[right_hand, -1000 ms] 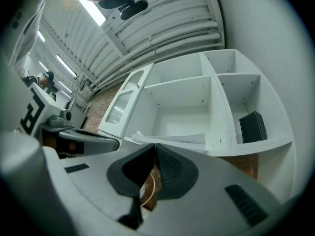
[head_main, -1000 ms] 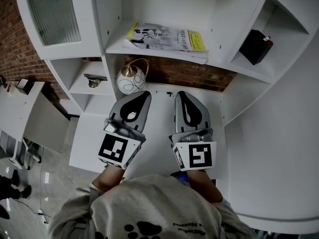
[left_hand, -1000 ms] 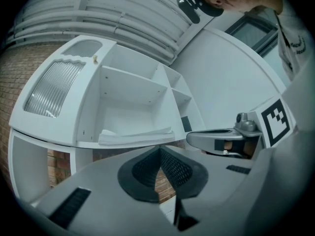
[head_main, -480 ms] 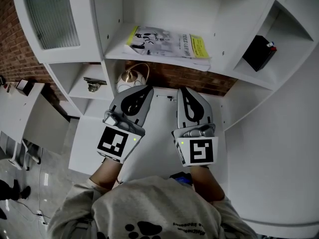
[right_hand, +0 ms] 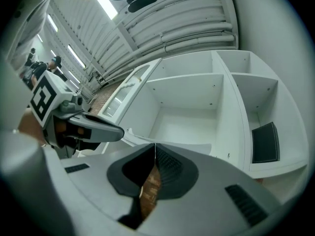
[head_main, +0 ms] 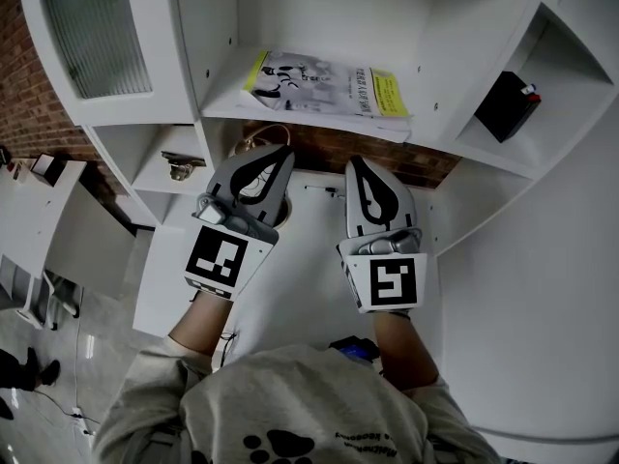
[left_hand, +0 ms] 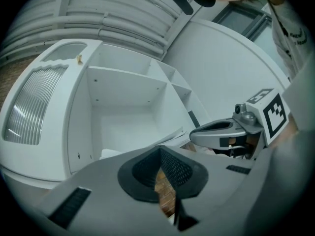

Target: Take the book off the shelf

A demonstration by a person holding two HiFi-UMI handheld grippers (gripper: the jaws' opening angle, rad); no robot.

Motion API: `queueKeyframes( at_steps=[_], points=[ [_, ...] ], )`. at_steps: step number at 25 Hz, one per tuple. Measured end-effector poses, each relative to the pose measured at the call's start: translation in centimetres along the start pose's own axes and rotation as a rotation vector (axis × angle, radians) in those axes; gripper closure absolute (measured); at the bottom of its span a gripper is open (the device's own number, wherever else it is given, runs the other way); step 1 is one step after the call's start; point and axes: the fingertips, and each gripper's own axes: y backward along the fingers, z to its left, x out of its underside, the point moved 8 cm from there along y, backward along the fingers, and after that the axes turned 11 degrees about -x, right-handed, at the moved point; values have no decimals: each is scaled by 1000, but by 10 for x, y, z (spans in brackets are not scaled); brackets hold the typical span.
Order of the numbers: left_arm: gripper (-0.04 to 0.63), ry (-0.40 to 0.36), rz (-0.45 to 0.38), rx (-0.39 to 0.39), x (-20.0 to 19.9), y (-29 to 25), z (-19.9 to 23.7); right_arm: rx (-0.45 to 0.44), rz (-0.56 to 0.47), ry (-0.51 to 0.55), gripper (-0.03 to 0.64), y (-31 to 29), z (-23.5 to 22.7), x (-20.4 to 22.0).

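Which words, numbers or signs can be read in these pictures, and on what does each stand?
Book cover: print on white and yellow, too small to read.
Sweatshirt: one line of print, too blurred to read.
Left marker cube, right marker cube: black square patterns, no letters.
Nothing can be quoted.

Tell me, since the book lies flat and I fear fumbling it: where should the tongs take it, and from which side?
Grip the book by its near long edge, which seems to jut just past the shelf lip. Come from the open front, one jaw over, one under: it lies flat, cover up. The right tongs, shut now, must open first.
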Motion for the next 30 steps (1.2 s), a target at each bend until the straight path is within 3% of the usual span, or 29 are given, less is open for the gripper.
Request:
queueKeyframes(
  at_steps=[3,9,14,17,24,30],
  points=[
    [586,-51,-5,-5,-5,-5,2,-11,18,24,597,-6,1,-4],
    [584,-197,10,-31,-8,-13,5,-49,74,182,595,-13,-2,-12],
    [583,-381,46,-21,-10,-22,3,-55,131,311,594,-19,-6,-15],
    [581,-466,64,-2,-12,-27,2,-94,178,353,501,-24,-7,-15],
    [447,-630,138,53,-9,-40,0,-132,321,511,426,-35,-13,-13],
    [431,-743,196,93,-8,-55,2,-170,420,686,400,-49,-17,-14]
  ],
)
